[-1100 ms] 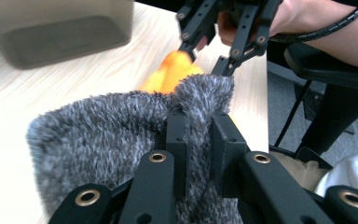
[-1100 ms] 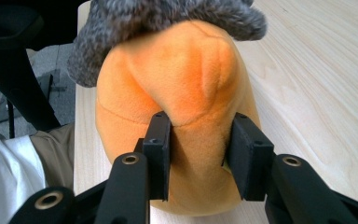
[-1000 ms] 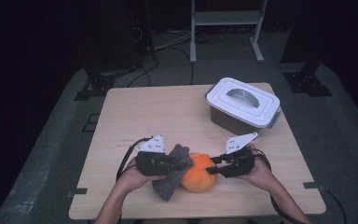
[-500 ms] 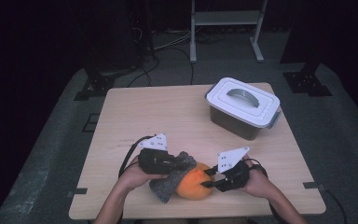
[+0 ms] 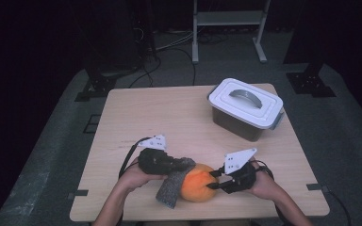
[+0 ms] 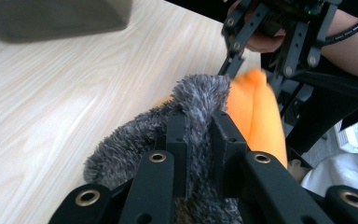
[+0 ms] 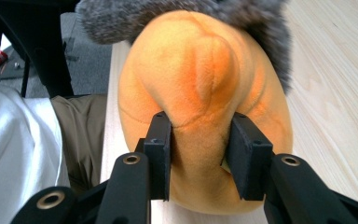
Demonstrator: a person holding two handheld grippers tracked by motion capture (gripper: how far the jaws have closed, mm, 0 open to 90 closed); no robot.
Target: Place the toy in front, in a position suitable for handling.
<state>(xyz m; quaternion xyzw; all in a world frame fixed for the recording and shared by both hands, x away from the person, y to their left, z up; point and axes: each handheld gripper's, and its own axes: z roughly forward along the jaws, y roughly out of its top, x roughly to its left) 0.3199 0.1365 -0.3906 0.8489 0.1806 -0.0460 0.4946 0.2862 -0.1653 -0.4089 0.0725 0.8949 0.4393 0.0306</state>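
Observation:
A round orange plush toy (image 5: 197, 182) lies near the table's front edge, with a grey fuzzy cloth (image 5: 172, 188) draped against its left side. My left gripper (image 5: 181, 165) comes in from the left and is shut on a fold of the grey fuzzy cloth (image 6: 196, 100), right beside the orange plush toy (image 6: 256, 112). My right gripper (image 5: 212, 180) comes in from the right, its pads pinching a bulge of the orange plush toy (image 7: 200, 70). In the right gripper view the gripper (image 7: 199, 135) squeezes that bulge, and the cloth (image 7: 168, 11) lies over the toy's far side.
A box with a white lid and grey handle (image 5: 245, 108) stands at the back right of the wooden table (image 5: 169, 113). The toy sits close to the front edge, with the person's lap (image 7: 28, 140) just beyond it.
The right gripper and the orange plush have shifted a little toward the front edge. The left gripper has stayed about where it was. Both grips are unchanged.

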